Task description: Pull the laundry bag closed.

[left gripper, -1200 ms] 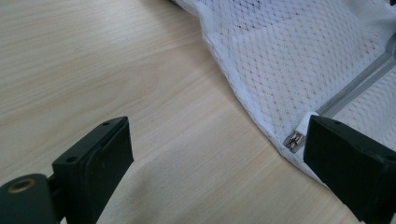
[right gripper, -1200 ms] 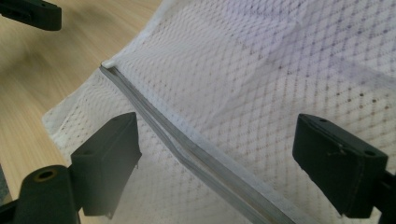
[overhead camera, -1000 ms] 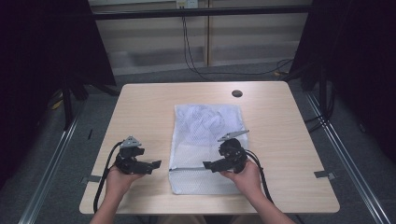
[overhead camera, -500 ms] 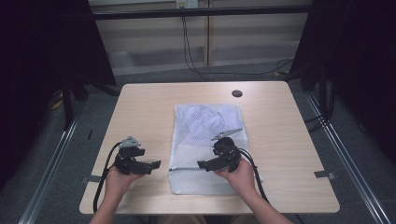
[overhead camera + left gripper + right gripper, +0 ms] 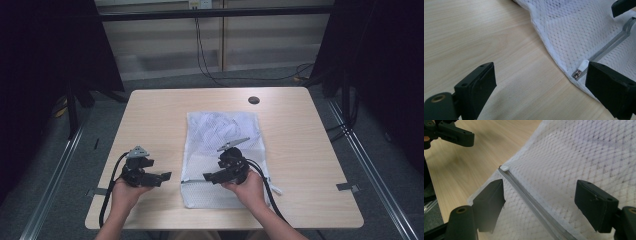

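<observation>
A white mesh bag [image 5: 220, 131] lies flat on the wooden table [image 5: 150, 115], with a grey zipper [image 5: 529, 195] crossing it near the front. The zipper's white pull [image 5: 581, 68] [image 5: 504, 168] sits at the bag's left edge. My right gripper [image 5: 207, 177] [image 5: 541, 197] hovers low over the bag and points left. Its jaws have just been closing a little, and they still stand wide on either side of the zipper with the pads off it. My left gripper [image 5: 166, 177] [image 5: 544, 85] is open just left of the bag, facing the pull, with only bare table between its jaws.
A round black cable port [image 5: 254, 100] sits in the table near the far edge. Bare wood lies left and right of the bag. Metal rails [image 5: 55, 170] run along the floor on both sides, and cables hang behind the table.
My right gripper has slid left across the bag toward the zipper's left end. The left gripper has stayed put.
</observation>
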`<state>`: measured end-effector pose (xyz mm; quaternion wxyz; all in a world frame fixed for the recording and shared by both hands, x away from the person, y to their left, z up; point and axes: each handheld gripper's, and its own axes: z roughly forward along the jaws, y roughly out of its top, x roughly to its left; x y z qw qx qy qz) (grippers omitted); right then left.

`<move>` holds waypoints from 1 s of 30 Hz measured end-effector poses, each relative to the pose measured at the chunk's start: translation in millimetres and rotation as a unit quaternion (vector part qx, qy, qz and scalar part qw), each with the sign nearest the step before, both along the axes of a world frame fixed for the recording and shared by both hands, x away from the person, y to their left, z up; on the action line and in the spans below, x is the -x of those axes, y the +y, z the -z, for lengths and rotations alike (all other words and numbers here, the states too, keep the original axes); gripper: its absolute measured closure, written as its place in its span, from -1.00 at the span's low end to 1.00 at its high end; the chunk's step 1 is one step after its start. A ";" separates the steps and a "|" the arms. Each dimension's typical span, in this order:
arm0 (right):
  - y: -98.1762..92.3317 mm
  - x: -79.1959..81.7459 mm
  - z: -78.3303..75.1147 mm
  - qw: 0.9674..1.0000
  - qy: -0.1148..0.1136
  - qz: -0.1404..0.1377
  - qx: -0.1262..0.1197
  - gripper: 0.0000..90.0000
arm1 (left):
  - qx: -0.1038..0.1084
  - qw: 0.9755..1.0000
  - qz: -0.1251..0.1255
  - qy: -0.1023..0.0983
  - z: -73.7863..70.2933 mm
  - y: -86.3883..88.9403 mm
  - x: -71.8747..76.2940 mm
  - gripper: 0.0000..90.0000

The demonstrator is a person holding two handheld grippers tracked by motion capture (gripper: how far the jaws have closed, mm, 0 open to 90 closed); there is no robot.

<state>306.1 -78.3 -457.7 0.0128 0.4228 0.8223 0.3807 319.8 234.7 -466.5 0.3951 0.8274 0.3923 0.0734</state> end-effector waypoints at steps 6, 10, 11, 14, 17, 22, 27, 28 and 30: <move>5.5 -2.8 2.0 1.000 0.013 -0.003 -0.006 -0.46 | -0.006 1.000 0.003 0.001 0.0 1.1 -0.9 -0.79; 9.0 -3.9 3.4 1.000 0.018 -0.013 -0.009 -0.39 | -0.007 1.000 0.005 0.002 -0.1 1.3 -1.0 -0.79; 9.9 -4.1 3.8 1.000 0.022 -0.015 -0.013 -0.36 | 0.001 1.000 -0.004 0.001 0.3 0.0 -0.2 -0.79; 13.1 -4.4 3.7 1.000 0.023 -0.016 -0.011 -0.36 | 0.001 1.000 -0.004 0.002 0.3 -0.1 -0.2 -0.80; 14.5 -5.6 4.2 1.000 0.020 -0.016 -0.013 -0.35 | -0.005 1.000 0.002 0.002 0.1 0.7 -0.5 -0.80; 16.7 -7.1 5.6 0.999 0.024 -0.015 -0.022 -0.33 | -0.001 1.000 0.000 0.001 0.1 0.2 -0.3 -0.80; 16.8 -8.2 5.6 0.999 0.023 -0.014 -0.030 -0.22 | -0.001 1.000 -0.001 0.003 -0.2 1.0 -0.1 -0.81; 17.2 -8.5 5.8 0.999 0.032 -0.014 -0.039 -0.19 | -0.001 1.000 -0.001 0.003 -0.2 0.9 -0.1 -0.81; 20.1 -9.2 7.9 0.998 0.046 -0.016 -0.042 -0.16 | -0.001 1.000 -0.001 0.004 -0.2 0.9 -0.1 -0.81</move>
